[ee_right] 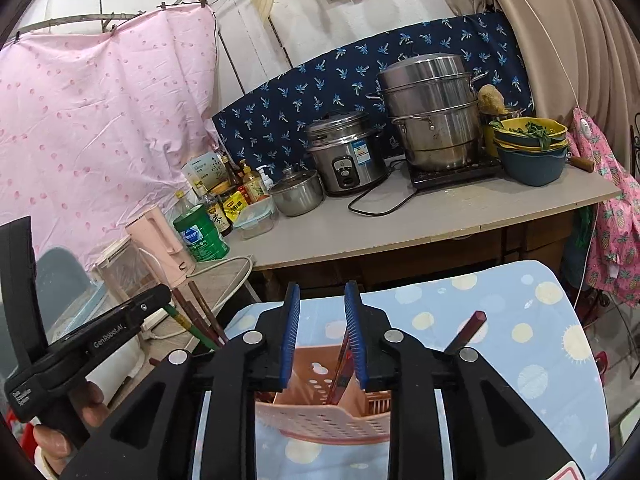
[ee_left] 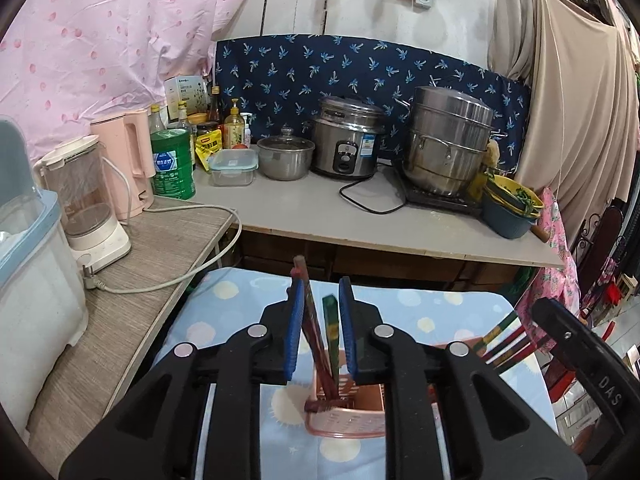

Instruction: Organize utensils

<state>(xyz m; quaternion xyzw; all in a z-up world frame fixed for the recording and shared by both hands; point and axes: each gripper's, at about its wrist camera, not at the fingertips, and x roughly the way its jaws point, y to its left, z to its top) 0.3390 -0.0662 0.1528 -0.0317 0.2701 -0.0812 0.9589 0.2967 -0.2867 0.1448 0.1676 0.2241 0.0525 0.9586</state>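
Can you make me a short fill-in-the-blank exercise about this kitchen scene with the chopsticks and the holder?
1. The chopsticks between the blue pads of the left gripper stand in a perforated holder whose colour is ____.
2. The holder rests on a light blue cloth printed with suns and ____.
3. On the counter, the rice cooker sits between the small lidded pot and the tall steel ____.
4. The green canister stands beside a kettle coloured ____.

Missing words: pink; dots; steamer; pink

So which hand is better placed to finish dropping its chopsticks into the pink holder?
Probably the left gripper: both its chopsticks stand loose between parted fingers, tips already in the holder. The right gripper has one against a finger.
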